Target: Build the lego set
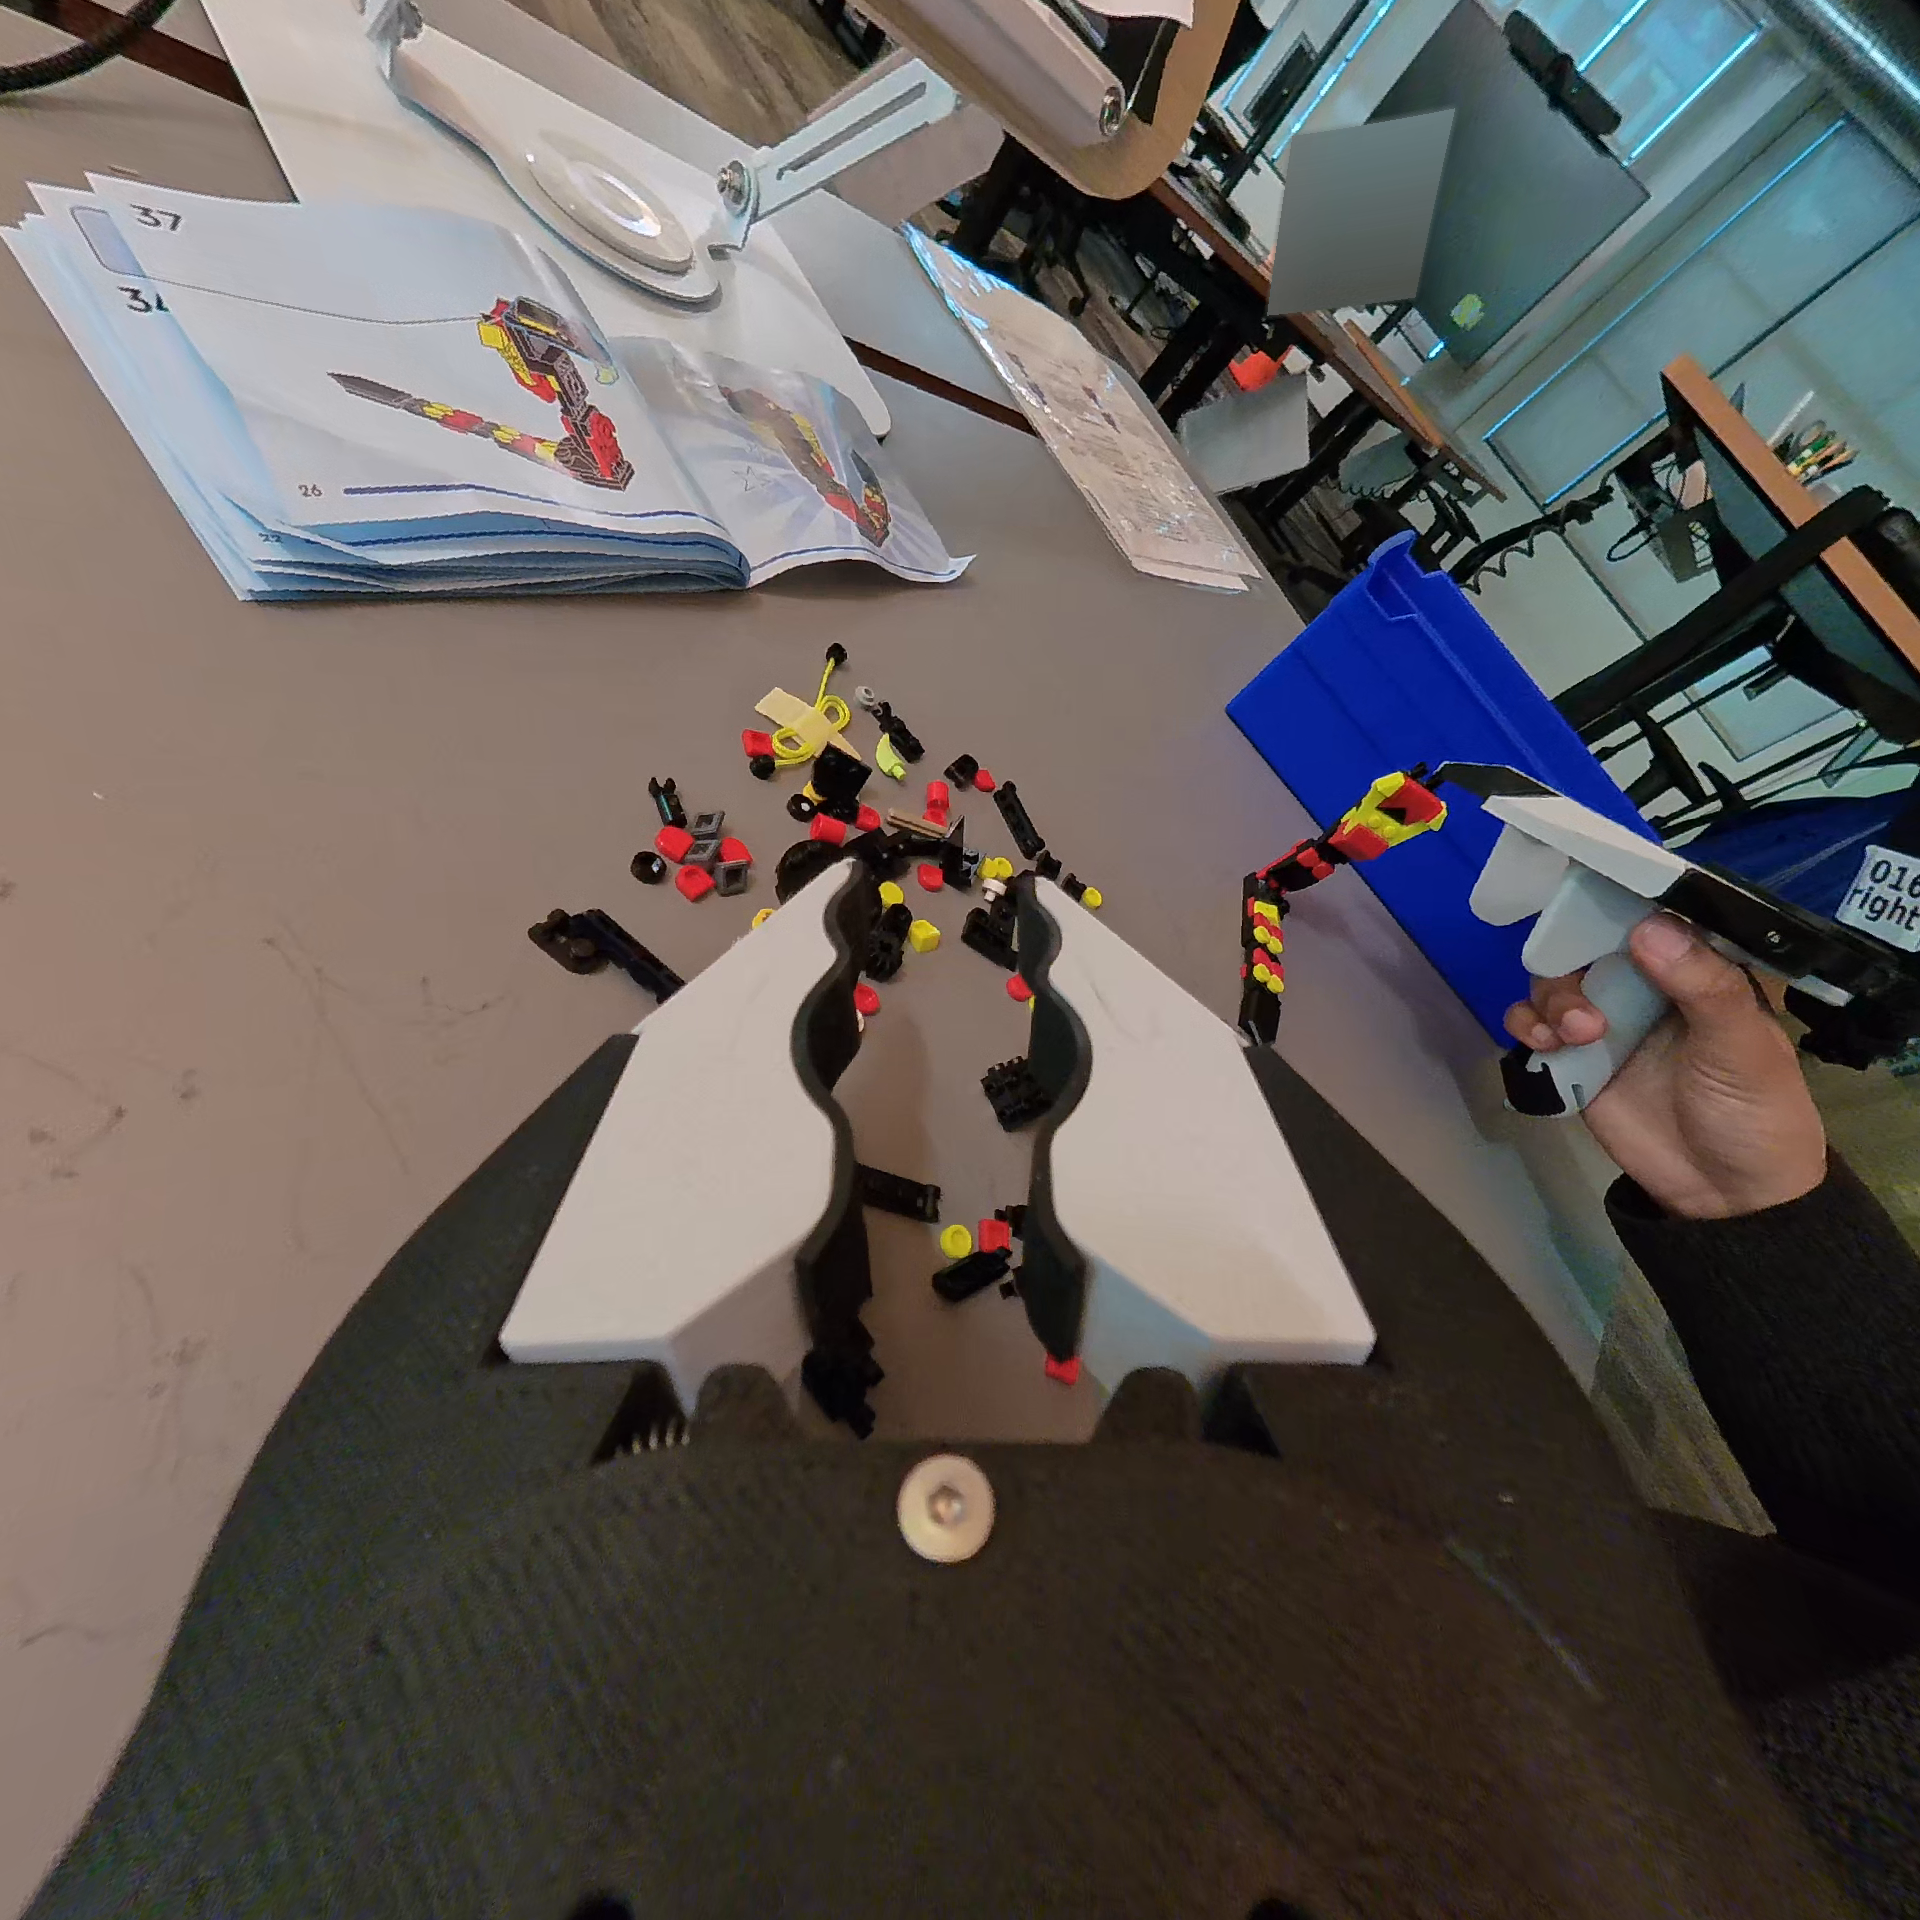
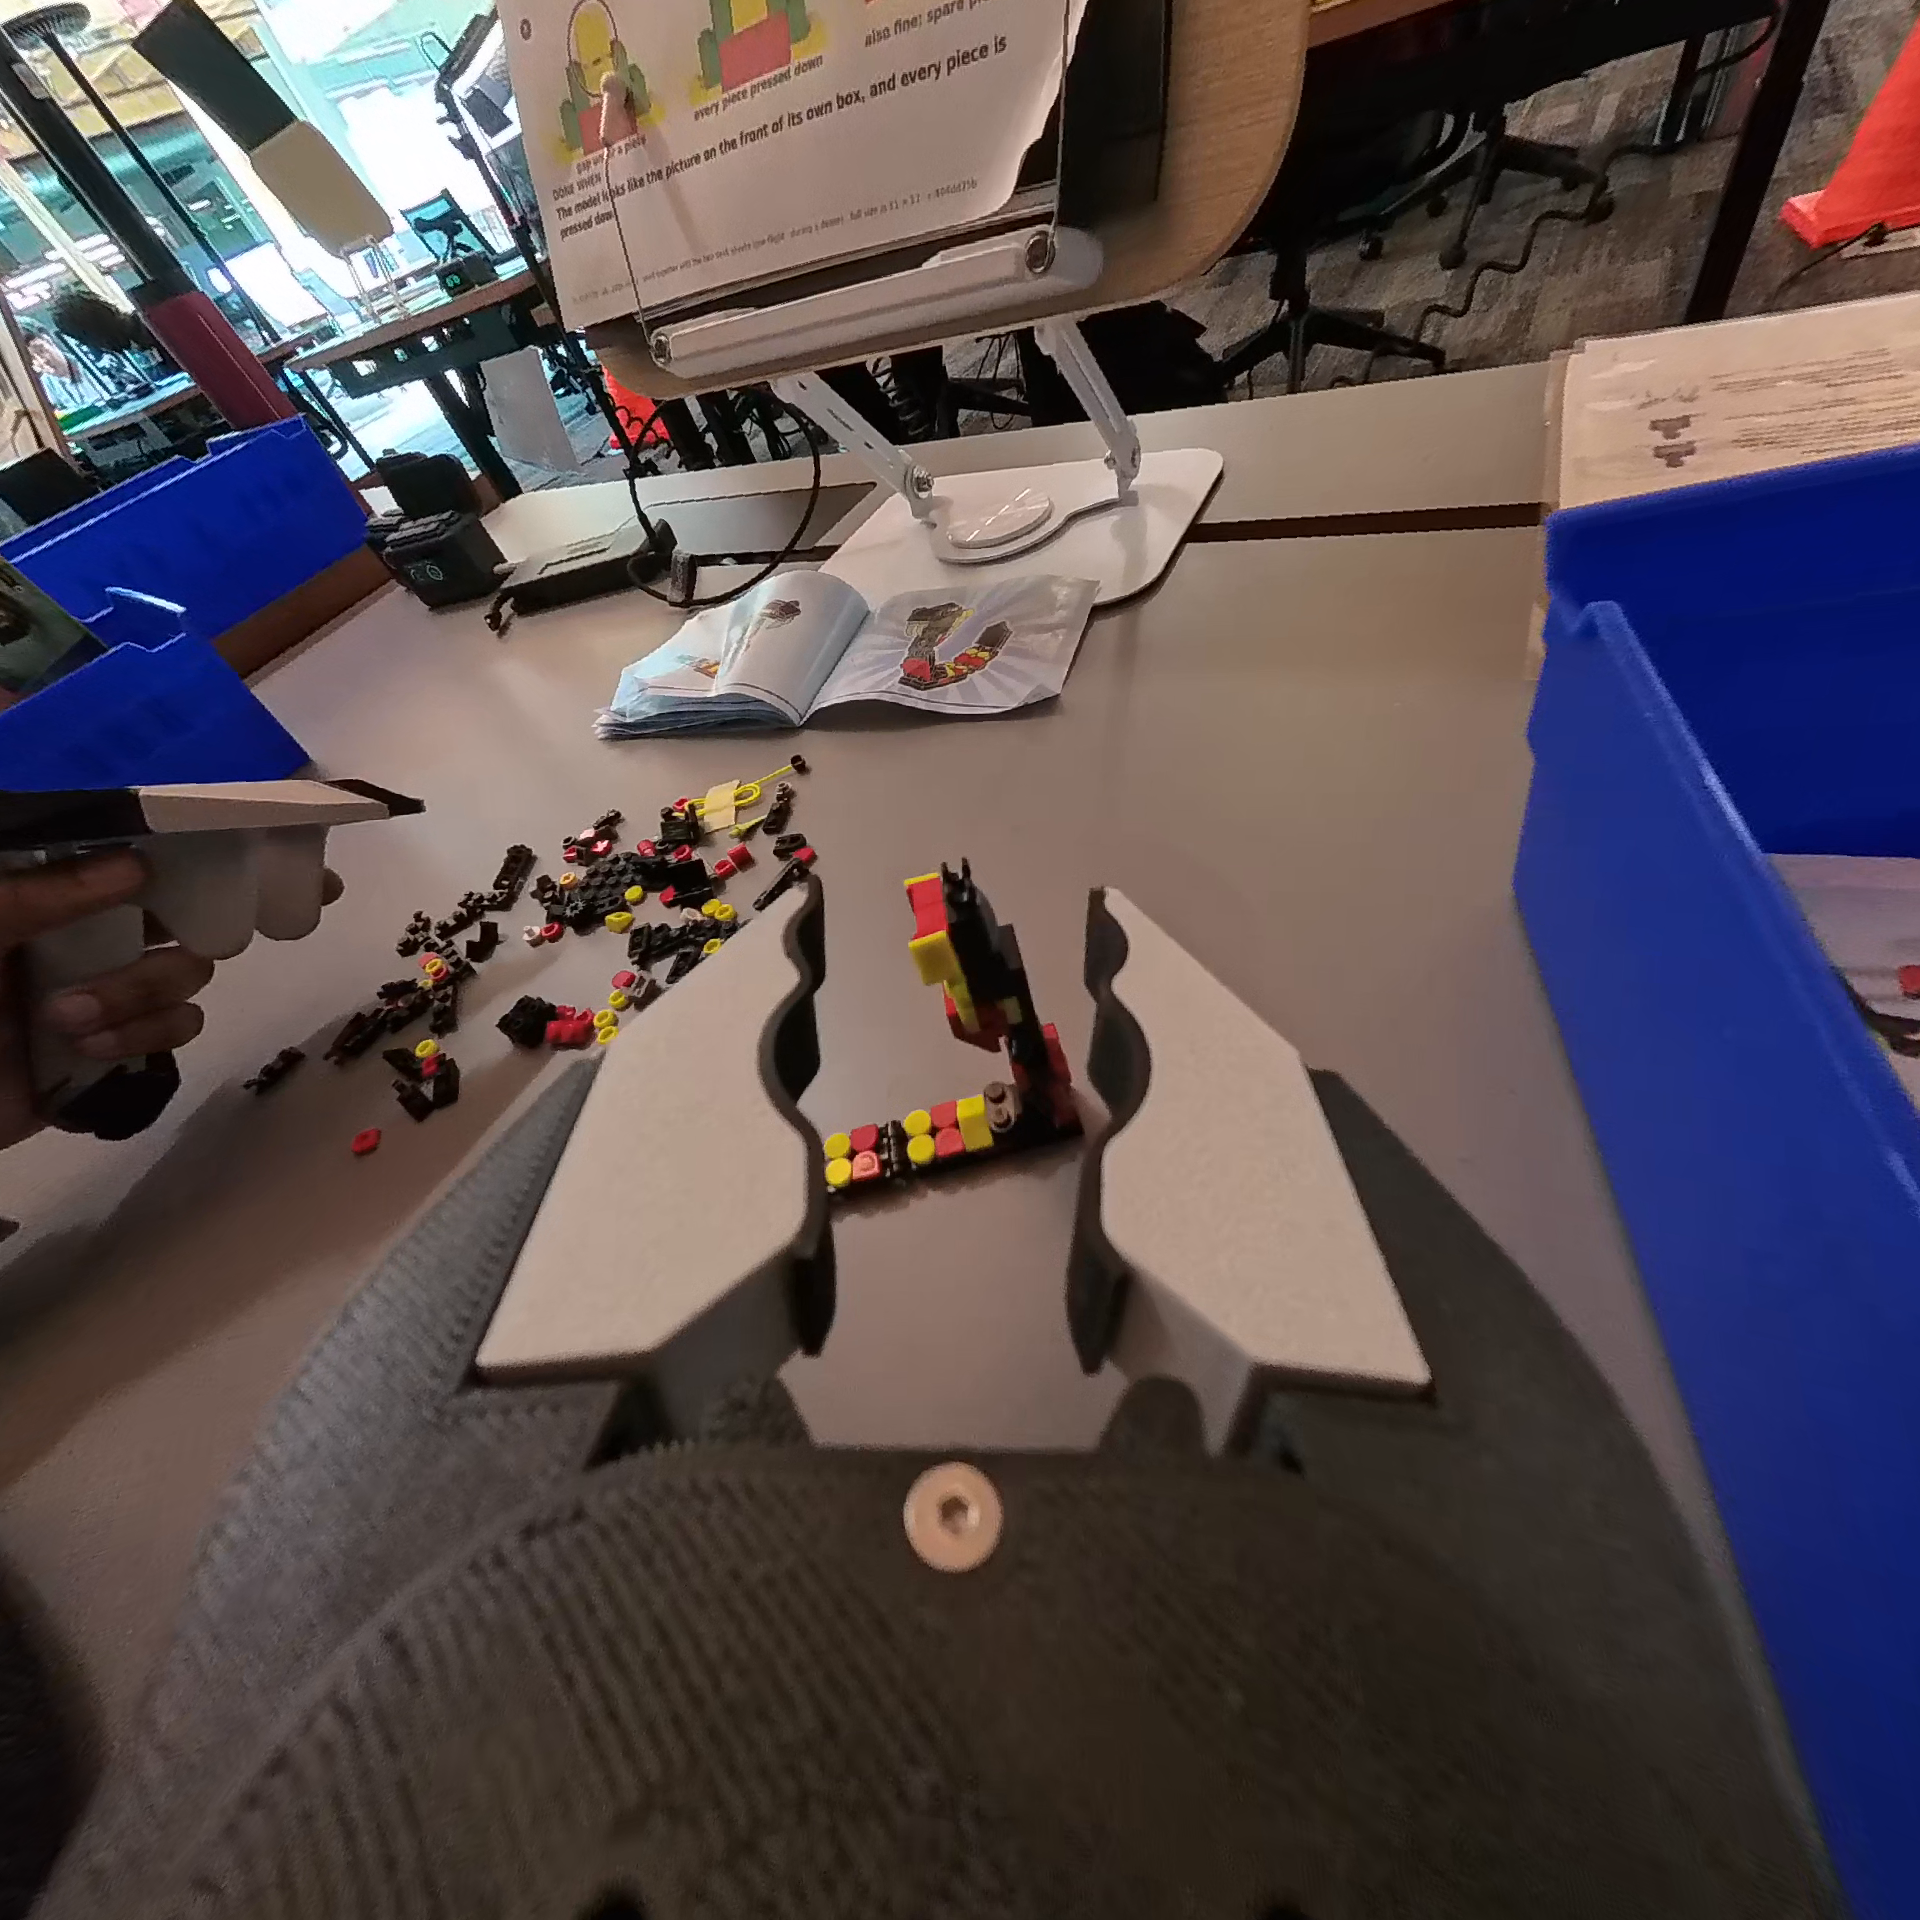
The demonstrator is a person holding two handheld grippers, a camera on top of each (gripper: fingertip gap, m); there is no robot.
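A partly built red, yellow and black snake model (image 2: 977, 997) stands on the grey table between my right gripper's (image 2: 956, 902) wide-open jaws, its flat tail strip lying toward the left finger. It also shows in the left wrist view (image 1: 1387, 821), by the right gripper (image 1: 1455, 777). My left gripper (image 1: 935, 881) is open and empty, low over a pile of loose small red, yellow and black pieces (image 1: 883, 810). The pile (image 2: 623, 904) lies left of the model, under the left gripper (image 2: 400, 805), which a hand holds.
An open instruction booklet (image 1: 468, 416) (image 2: 862, 644) lies beyond the pile. A white document stand (image 2: 1039, 509) is behind it. A blue bin (image 2: 1662, 831) (image 1: 1382, 707) sits close to the right of the model. More blue bins (image 2: 156, 540) stand far left. The grippers' ends are close to 25 centimeters from one another.
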